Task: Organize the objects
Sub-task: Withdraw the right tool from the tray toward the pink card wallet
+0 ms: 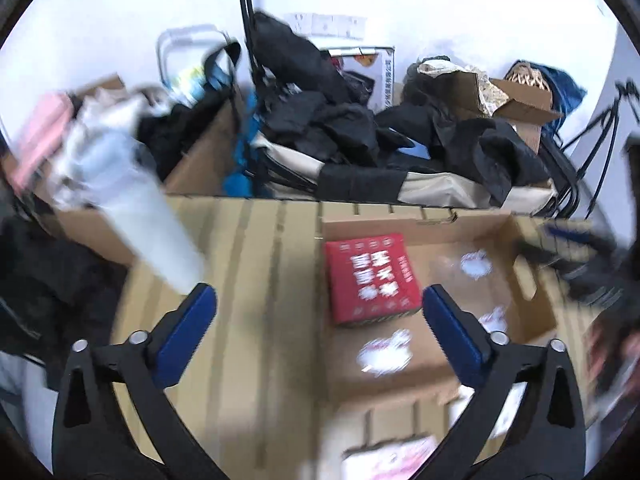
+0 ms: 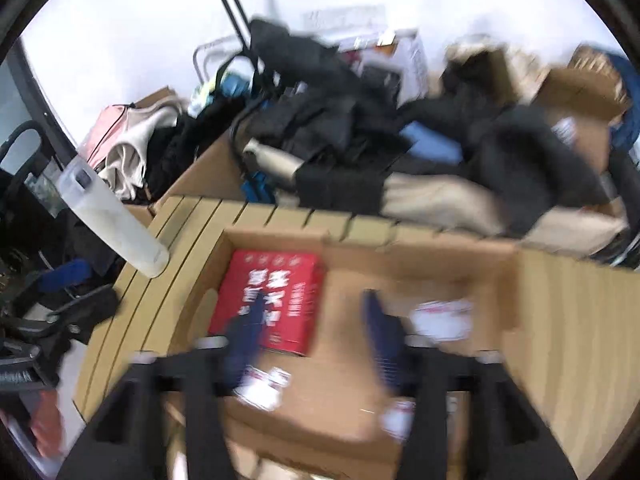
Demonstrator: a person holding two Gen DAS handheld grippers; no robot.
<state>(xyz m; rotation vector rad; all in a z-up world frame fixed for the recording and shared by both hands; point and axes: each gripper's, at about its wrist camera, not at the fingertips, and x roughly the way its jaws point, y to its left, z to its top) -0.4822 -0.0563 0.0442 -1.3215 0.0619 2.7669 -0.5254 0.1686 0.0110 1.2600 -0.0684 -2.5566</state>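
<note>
Left gripper (image 1: pixel 320 312) hangs over the box (image 2: pixel 420 256), fingers spread wide, nothing between them. Right gripper (image 2: pixel 316 320) hovers over it too, blurred, fingers apart and empty. The red carton (image 1: pixel 370 278) lies flat on the box floor against the far-left corner, white packets (image 1: pixel 386 354) scattered beside it. A pale tumbler (image 2: pixel 114 220) leans on the left flap.

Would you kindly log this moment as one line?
left tool open, empty | right tool open, empty | red box in cardboard box | both tools above it
</note>
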